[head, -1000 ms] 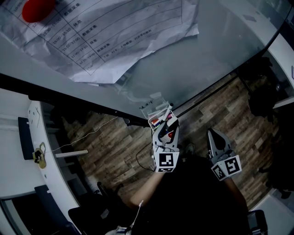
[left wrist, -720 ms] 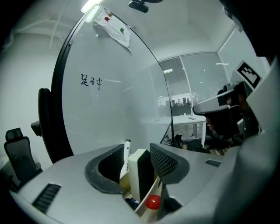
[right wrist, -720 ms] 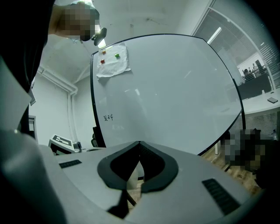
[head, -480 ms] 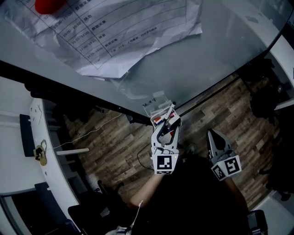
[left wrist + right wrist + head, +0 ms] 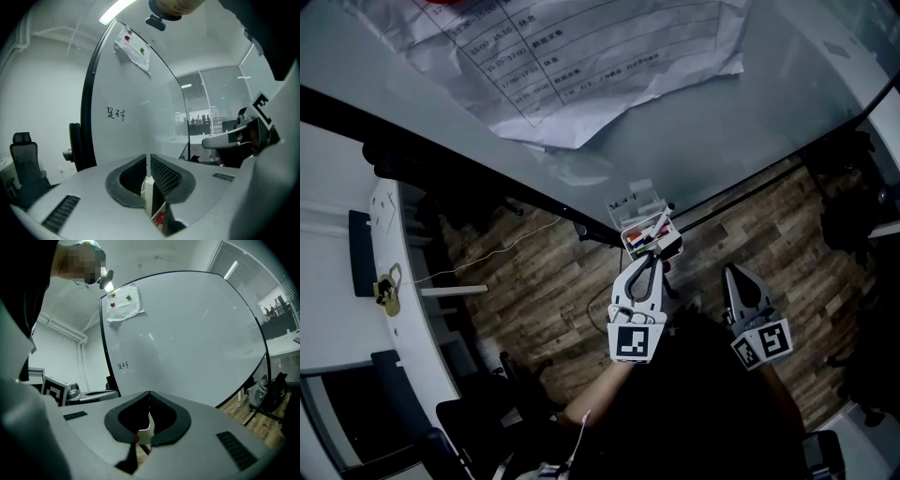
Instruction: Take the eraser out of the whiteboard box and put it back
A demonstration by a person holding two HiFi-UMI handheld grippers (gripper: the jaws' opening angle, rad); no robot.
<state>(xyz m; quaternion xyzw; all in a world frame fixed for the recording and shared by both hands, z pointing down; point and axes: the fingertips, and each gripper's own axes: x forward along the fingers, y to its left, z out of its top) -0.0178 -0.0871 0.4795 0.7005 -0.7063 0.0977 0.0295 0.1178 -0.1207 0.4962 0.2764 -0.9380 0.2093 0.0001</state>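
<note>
A small clear box (image 5: pixel 630 200) hangs on the whiteboard (image 5: pixel 722 122), with red and black markers (image 5: pixel 645 236) in its lower part. I cannot pick the eraser out among them. My left gripper (image 5: pixel 653 254) reaches up to the box's near end. Its jaws are closing and stand almost together. In the left gripper view the left gripper (image 5: pixel 146 157) shows only a thin slit, with nothing seen between the tips. My right gripper (image 5: pixel 733 273) hangs to the right, away from the box. In the right gripper view the right gripper (image 5: pixel 149 395) is shut and empty.
A large printed sheet (image 5: pixel 581 66) is stuck on the board above the box. The board's dark frame (image 5: pixel 534 192) runs across, with wooden floor (image 5: pixel 534 300) below. A white desk with keys (image 5: pixel 388 287) lies at the left. Bags stand at the right (image 5: pixel 853 197).
The left gripper's jaws, wide open at the box's near end before, have drawn almost together. The box sits lower and further right in the view. The right gripper has kept still.
</note>
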